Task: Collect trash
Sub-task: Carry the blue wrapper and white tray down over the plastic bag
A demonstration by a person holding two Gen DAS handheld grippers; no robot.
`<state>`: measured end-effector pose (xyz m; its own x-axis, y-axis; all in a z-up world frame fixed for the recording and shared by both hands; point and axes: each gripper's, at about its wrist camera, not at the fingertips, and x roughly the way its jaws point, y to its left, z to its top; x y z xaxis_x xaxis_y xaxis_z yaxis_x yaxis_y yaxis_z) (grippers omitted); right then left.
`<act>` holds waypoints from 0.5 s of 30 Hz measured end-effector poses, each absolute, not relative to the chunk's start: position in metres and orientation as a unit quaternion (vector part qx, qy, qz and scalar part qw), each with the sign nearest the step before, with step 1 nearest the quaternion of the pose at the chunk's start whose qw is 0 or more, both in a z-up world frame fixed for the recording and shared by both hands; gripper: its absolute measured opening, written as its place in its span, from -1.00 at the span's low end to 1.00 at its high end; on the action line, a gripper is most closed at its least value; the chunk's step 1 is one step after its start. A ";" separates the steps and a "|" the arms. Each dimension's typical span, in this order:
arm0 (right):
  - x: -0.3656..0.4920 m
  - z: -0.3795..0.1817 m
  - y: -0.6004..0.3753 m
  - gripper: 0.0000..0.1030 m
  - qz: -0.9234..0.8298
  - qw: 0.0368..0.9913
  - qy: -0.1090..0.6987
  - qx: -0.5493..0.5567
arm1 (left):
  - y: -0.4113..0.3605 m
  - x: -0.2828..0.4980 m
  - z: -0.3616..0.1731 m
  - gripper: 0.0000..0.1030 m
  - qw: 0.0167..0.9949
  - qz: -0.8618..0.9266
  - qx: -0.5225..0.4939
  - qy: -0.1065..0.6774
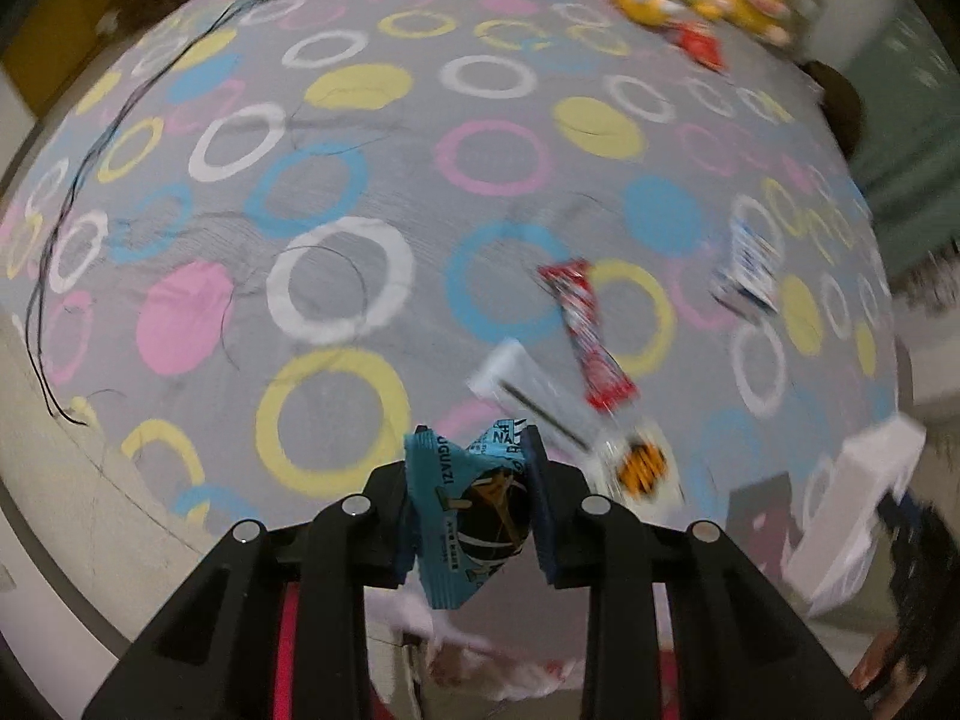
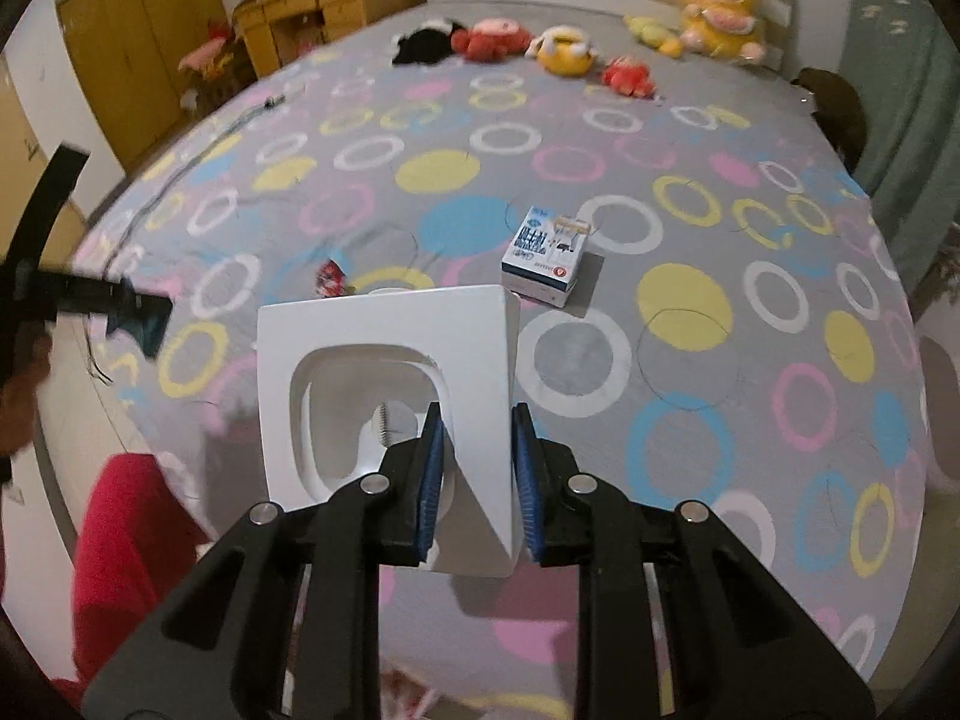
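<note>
Left wrist: jaws clamp blue wrapper [image 1: 465, 516] upright — right jaws pinch white bin [image 2: 396, 396], mouth facing the camera.

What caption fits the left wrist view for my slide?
Left hand-held gripper pinching a blue snack wrapper above the circle-patterned bedspread, more wrappers scattered beyond.

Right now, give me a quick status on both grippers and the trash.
Left gripper shut on blue wrapper. Right gripper shut on white bin. Red wrapper, clear wrapper, milk carton on the bed. Nothing blocking.
</note>
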<state>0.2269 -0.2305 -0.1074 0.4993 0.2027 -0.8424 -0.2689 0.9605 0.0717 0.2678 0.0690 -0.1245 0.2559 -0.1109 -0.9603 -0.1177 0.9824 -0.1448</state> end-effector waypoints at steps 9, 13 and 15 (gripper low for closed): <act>0.129 -0.072 -0.228 -0.56 0.123 0.885 0.447 -0.033 | 0.012 0.168 -0.105 -0.42 0.790 -0.060 -0.053 0.608; 0.088 -0.071 -0.225 -0.56 0.120 0.886 0.446 -0.036 | -0.002 0.133 -0.107 -0.42 0.789 -0.073 -0.036 0.609; 0.072 -0.071 -0.224 -0.56 0.117 0.887 0.445 -0.037 | -0.006 0.117 -0.109 -0.42 0.788 -0.078 -0.031 0.609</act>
<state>0.0718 -0.2244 -0.0714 0.5772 0.1746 -0.7977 -0.2410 0.9698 0.0379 0.1168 -0.0064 -0.1085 0.2451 -0.1607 -0.9561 0.0845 0.9860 -0.1441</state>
